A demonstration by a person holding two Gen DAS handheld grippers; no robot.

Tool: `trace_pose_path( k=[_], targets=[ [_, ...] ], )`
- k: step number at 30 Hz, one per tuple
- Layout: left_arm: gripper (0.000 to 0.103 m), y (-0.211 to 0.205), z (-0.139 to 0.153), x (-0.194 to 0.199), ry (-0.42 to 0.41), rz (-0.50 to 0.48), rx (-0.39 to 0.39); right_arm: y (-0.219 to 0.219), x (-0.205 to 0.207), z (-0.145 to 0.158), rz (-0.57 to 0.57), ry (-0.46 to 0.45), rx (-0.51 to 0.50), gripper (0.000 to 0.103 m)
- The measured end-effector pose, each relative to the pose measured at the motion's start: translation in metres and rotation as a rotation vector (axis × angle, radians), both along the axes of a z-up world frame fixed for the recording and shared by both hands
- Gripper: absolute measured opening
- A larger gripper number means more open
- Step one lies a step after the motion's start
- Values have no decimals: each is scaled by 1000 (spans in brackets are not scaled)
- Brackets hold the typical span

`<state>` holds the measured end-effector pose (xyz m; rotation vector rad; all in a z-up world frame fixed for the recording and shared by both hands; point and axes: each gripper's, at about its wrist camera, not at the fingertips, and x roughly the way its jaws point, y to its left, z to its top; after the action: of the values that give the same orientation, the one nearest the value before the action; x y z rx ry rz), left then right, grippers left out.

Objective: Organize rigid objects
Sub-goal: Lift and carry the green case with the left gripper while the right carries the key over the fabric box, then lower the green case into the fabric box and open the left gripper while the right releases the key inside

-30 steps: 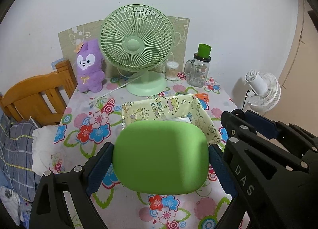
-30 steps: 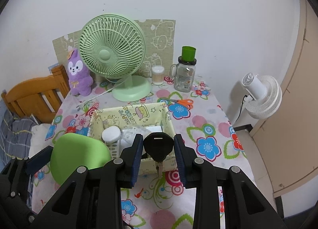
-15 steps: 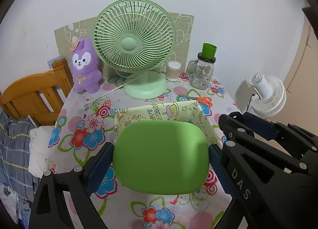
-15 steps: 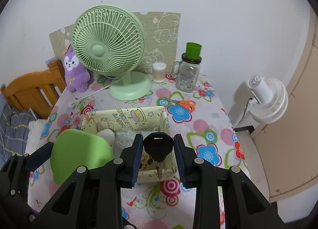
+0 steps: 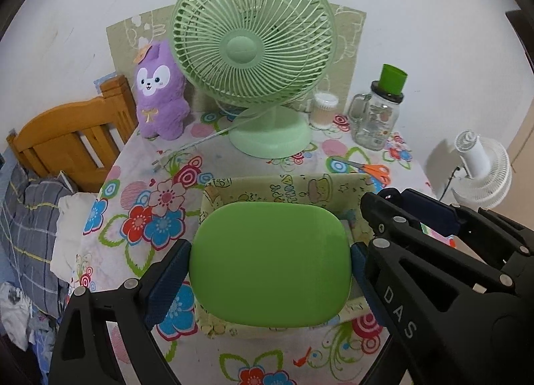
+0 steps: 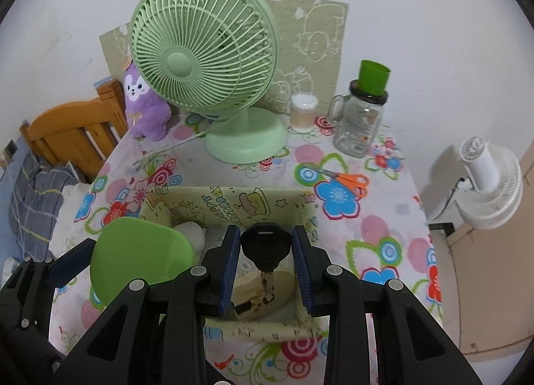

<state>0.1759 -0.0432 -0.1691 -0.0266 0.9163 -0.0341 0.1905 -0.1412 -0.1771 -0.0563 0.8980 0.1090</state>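
Pinched in the right gripper [image 6: 266, 270]: a black-headed key [image 6: 265, 249], long axis vertical, metal blade down, over the printed fabric basket [image 6: 233, 204]. Clamped across the left gripper [image 5: 269, 266]: a smooth, rounded green lid [image 5: 271, 265], broad face up, above the same basket. Farther back on the floral cloth [image 6: 373, 228]: orange scissors [image 6: 347, 179], ribbed green fan [image 6: 203, 64].

Two fans: green [image 6: 203, 64], white [image 6: 489, 184]; one scissors [image 6: 347, 179]; one jar [image 6: 362, 121].

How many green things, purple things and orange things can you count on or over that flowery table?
Green: 3 (desk fan, cup atop the glass jar, rounded case held in the left gripper)
Purple: 1 (plush bunny)
Orange: 1 (scissors, by their handles)
Total: 5
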Motion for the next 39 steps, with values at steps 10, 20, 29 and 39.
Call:
trace_pose_path(
  k=[10,20,29,39],
  targets=[
    [95,4,-19,22,37,31,9,6,27,-22,55,41,20,35],
    [95,7,-34,33,72,43,31,9,43,-42,92,81,71,44],
    [95,1,-31,33,62,10,22,0,34,-29,59,10,25,71],
    [95,-16,-32,32,53,-54,13,-22,23,-27,-59,-1,-25,78]
  ],
)
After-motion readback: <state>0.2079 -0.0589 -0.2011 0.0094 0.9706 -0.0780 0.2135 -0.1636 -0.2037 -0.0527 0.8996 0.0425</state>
